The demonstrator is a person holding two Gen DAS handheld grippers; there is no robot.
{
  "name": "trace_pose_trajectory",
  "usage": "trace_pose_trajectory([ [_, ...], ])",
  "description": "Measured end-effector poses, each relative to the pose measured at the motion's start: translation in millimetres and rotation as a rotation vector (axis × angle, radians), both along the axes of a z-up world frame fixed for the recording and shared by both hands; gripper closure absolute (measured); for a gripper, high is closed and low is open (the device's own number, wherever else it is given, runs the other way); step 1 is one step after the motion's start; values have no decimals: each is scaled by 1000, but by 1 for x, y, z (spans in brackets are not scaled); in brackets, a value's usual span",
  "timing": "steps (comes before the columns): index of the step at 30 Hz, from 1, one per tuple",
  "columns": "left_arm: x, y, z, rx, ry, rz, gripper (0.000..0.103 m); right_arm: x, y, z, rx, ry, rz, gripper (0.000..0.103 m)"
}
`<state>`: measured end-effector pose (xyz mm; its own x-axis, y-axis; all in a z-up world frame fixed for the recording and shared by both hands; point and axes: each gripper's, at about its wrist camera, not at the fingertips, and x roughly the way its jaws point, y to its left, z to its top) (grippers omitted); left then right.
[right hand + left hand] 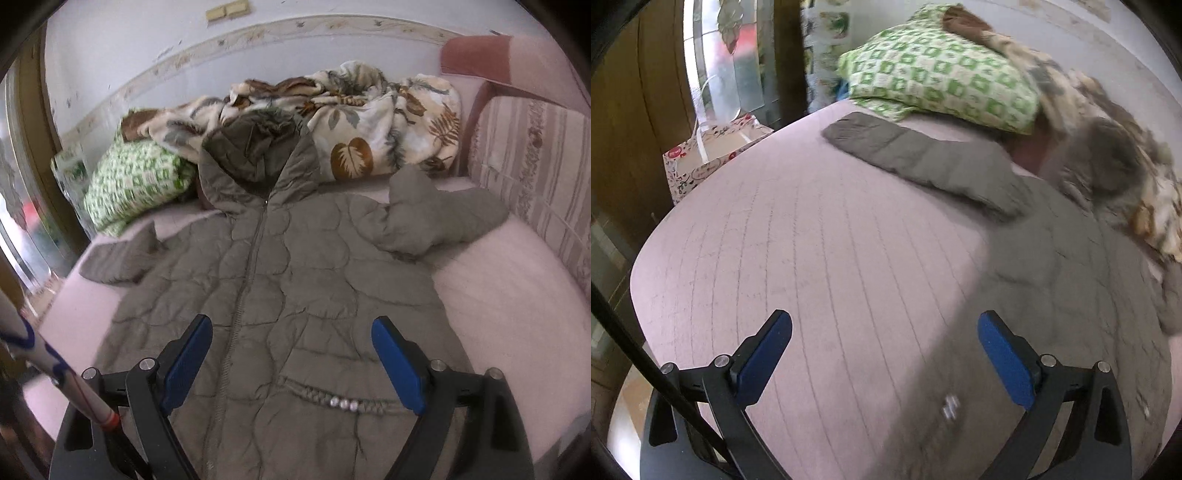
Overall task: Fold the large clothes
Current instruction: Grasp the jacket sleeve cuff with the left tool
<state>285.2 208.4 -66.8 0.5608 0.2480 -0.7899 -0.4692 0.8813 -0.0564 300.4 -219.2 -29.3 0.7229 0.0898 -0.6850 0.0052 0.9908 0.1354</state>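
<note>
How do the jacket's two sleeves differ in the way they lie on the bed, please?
In the right wrist view, the sleeve on the picture's right is bunched and bent, its end poking up beside the leaf-print blanket. The sleeve on the picture's left lies flatter and straighter, reaching out below the green checked pillow. Both are the same grey-green quilted fabric, spread out from the zipped jacket.

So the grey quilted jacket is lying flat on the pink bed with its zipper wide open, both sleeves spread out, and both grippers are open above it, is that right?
Not quite: the zipper is closed up to the collar, as the right wrist view shows. The rest holds: the grey quilted jacket lies flat on the pink bed, sleeves spread, and the left gripper and right gripper are both open above it.
</note>
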Motion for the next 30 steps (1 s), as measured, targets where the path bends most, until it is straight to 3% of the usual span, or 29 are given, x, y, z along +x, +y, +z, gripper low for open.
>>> trace_pose_trajectory([
  [3,30,14,-1,65,44,-9,2,14,5,-13,-40,5,20,12],
  [6,59,37,-1,114,54,50,2,20,6,-23,-53,5,18,12],
  [13,138,108,-18,-33,53,161,2,39,-13,-54,36,82,-6,12],
  [17,184,138,-36,-73,77,222,2,47,-18,-60,34,95,-10,12],
  [25,237,155,-53,-41,101,261,2,57,-25,-70,14,123,-16,12],
  [30,258,173,-66,-164,79,253,2,61,-25,-76,2,142,-7,12],
])
